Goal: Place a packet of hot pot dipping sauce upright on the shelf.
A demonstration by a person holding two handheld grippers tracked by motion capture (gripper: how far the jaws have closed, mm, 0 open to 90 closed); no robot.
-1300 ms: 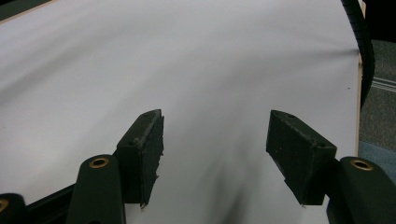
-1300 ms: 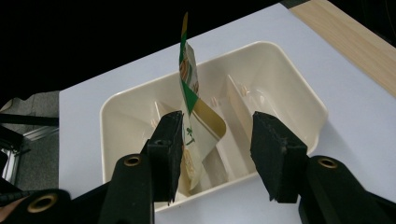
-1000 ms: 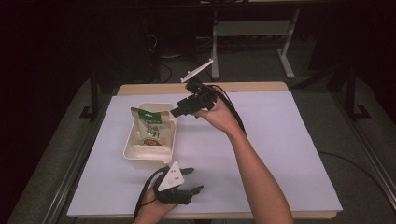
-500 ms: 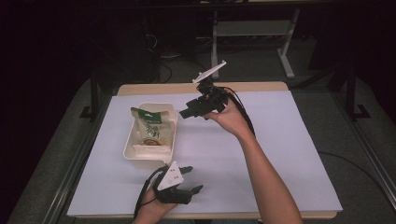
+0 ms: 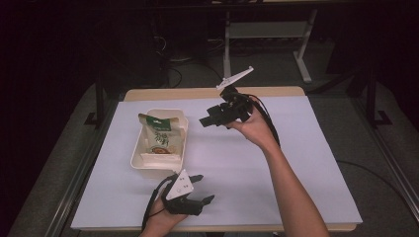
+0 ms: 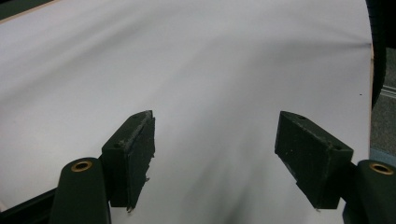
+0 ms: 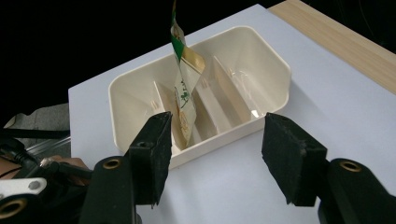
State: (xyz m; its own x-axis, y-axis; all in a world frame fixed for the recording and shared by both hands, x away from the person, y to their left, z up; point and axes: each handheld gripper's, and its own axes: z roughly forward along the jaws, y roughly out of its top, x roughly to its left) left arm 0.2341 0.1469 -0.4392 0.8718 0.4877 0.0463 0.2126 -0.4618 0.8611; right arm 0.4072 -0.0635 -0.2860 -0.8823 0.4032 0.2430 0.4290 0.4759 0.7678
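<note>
A cream tray (image 5: pixel 136 159) sits on the white-covered table (image 5: pixel 296 163), left of the middle. A green-and-tan packet (image 5: pixel 159 136) stands propped in the tray; in the right gripper view the packet (image 7: pixel 186 91) leans upright between the tray's inner dividers. The right gripper (image 5: pixel 210 120) hangs above the table near the far edge, just right of the tray and apart from it, aimed at it. Its fingers (image 7: pixel 152 154) are spread with nothing between them and have just been opening. The left gripper (image 5: pixel 201 190) rests near the near edge, just below the tray. Its fingers (image 6: pixel 133 154) are also spread wide over bare table, holding nothing, and have just been opening too.
</note>
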